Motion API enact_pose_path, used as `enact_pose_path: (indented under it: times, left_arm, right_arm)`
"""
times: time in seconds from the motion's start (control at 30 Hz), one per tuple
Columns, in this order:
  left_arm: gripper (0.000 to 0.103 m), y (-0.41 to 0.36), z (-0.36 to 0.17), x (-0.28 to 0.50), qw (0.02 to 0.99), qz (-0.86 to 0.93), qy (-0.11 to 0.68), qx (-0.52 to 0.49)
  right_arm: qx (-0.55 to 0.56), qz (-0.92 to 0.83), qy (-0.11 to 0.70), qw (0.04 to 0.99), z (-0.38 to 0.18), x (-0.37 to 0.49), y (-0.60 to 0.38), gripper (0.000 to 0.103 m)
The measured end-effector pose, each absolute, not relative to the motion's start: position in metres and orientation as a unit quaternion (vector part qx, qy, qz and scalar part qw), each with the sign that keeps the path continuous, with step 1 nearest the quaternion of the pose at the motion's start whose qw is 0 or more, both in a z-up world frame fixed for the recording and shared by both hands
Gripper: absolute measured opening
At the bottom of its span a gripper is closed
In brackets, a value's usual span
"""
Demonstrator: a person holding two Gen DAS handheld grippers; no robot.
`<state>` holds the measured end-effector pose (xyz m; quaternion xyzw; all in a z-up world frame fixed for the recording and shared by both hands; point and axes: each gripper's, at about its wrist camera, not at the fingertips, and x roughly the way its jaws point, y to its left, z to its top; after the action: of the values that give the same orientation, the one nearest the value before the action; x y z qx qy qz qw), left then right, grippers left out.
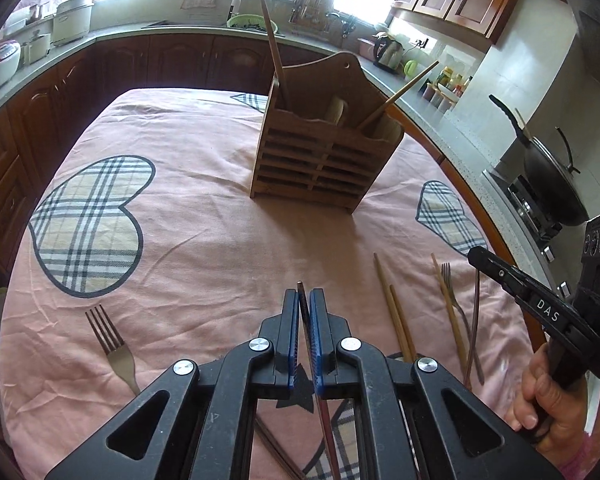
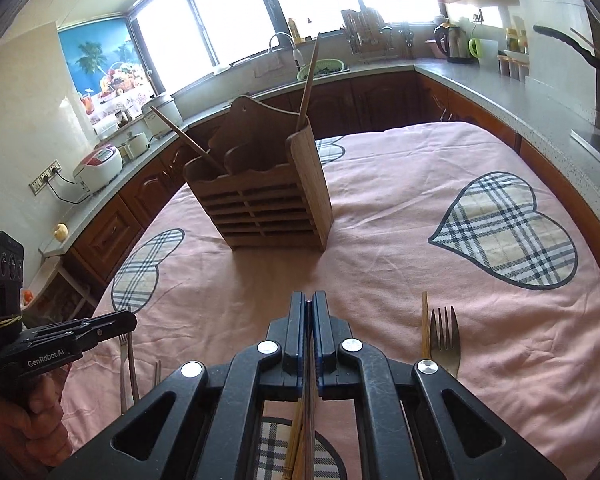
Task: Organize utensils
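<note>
1. I am working in a kitchen: grey counters and dark wood cabinets wrap round a table under a pink cloth (image 1: 204, 184) patterned with plaid hearts, and bright windows wash out the far wall.

2. The wooden utensil holder (image 1: 320, 160) stands upright near the middle of the cloth, ahead of both cameras. Two long wooden sticks already lean out of its compartments, crossing the openings at a slant. I judge these the main obstacle: a new piece lowered carelessly could knock one or tip the holder.

3. My left gripper (image 1: 304, 300) is clamped on a thin dark chopstick (image 1: 301, 289) whose tip pokes just past the pads, the rest running back under the gripper. Held near one end, it could pivot or slip out on the way over.

4. My right gripper (image 2: 309, 303) is closed too, on something very slim between the pads. I cannot tell what, though stick-like shafts show beneath it. A grip that thin may fail unnoticed.

5. The two grippers are near each other, and each shows at the edge of the other's view. Moving both to the holder together risks a collision.

6. Loose pieces remain on the cloth: a fork (image 1: 112, 344) to the left, wooden chopsticks (image 1: 394, 320) and another fork (image 2: 444, 332) on the right.
</note>
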<state>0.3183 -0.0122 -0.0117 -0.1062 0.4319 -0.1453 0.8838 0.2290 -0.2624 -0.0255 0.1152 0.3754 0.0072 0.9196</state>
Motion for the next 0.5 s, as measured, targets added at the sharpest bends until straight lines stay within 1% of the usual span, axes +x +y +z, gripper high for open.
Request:
enact_pose_path:
  times: [0.5]
  left_arm:
    - [0.003,0.013,0.043,0.258,0.909,-0.16,0.369,-0.113]
  right_arm:
    - [0.109,0.013,0.321,0.941,0.024,0.193,-0.253,0.003]
